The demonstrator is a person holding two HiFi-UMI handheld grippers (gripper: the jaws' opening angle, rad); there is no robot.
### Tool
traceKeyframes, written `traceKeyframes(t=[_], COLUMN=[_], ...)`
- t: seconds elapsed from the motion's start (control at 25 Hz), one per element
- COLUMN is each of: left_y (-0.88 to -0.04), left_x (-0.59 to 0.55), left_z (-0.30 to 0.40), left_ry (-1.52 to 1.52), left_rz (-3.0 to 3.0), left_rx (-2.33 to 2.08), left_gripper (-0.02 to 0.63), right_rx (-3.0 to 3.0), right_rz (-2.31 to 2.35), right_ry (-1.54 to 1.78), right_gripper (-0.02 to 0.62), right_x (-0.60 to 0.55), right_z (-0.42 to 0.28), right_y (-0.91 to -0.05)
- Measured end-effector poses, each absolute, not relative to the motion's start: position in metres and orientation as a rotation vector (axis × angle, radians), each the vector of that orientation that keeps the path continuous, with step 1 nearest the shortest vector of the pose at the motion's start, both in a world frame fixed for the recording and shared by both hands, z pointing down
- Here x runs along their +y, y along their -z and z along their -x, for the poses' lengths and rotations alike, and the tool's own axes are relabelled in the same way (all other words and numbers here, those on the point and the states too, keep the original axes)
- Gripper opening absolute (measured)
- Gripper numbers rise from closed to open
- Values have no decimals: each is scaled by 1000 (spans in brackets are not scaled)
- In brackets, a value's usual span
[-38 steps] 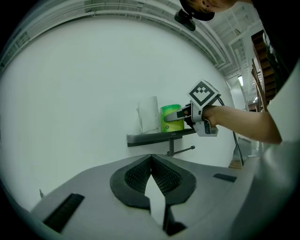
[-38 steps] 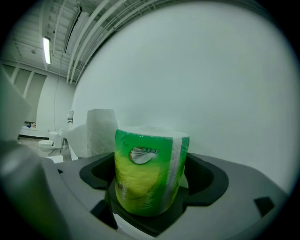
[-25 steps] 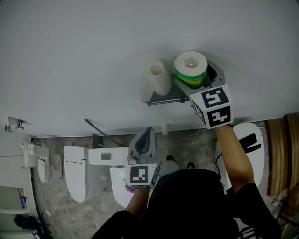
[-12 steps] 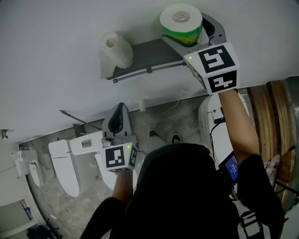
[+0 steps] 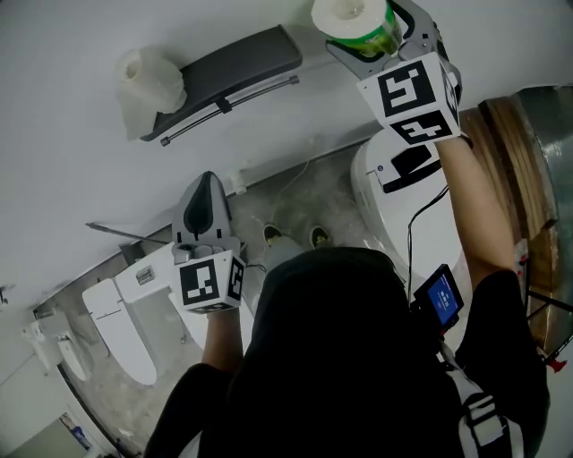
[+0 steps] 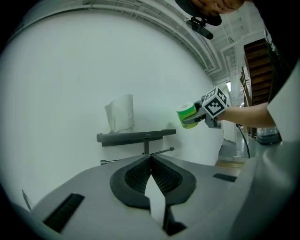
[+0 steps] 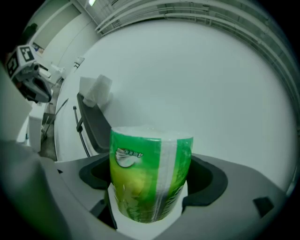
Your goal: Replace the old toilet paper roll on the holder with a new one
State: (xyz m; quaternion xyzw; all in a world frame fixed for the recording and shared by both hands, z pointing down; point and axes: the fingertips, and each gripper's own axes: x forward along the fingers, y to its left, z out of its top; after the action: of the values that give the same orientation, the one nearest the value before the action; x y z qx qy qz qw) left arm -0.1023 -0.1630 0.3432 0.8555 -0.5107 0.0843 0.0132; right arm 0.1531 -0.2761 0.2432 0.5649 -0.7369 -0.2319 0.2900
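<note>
A dark grey holder shelf (image 5: 228, 67) with a thin rod under it is fixed to the white wall. The old white roll (image 5: 152, 76) stands on its left end. My right gripper (image 5: 363, 29) is shut on the new roll (image 5: 351, 13), wrapped in green film, and holds it off the shelf's right end, apart from it. In the right gripper view the green roll (image 7: 150, 173) stands upright between the jaws, with the shelf (image 7: 96, 124) behind at left. My left gripper (image 5: 204, 183) hangs lower, shut and holding nothing. Its view shows the shelf (image 6: 136, 137) and old roll (image 6: 119, 112) ahead.
A white toilet (image 5: 407, 192) stands below my right arm. Another white toilet (image 5: 116, 322) lies at lower left. Wooden boards (image 5: 515, 152) run along the right edge. A small device with a blue screen (image 5: 441, 297) hangs at the person's waist.
My right gripper has carried the green roll away from the shelf's right end, farther right. The head view has swung, so the shelf sits tilted at upper left. The left gripper stays low and shut.
</note>
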Motion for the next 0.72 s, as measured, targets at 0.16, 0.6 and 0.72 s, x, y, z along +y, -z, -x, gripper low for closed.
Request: traceKeyframes(t=[0.16,0.6,0.72], left_y=[-346,-342,-339], left_x=[-162,-160,-156], left_z=[95,91,93], left_ry=[-256,-270,-258], left_rz=[-2696,-2723,-2725], left_rx=[-1552,-1528,-1539], left_gripper=[20,20,20], right_rx=[-1829,-1612,-1590], right_rz=[-1469,-1242,-1191], right_ry=[630,632,642], right_gripper=[433,433,433], right_x=[-267,-254,-256], right_z=[-176,-183,-178], right_y=[-273,-382,-399])
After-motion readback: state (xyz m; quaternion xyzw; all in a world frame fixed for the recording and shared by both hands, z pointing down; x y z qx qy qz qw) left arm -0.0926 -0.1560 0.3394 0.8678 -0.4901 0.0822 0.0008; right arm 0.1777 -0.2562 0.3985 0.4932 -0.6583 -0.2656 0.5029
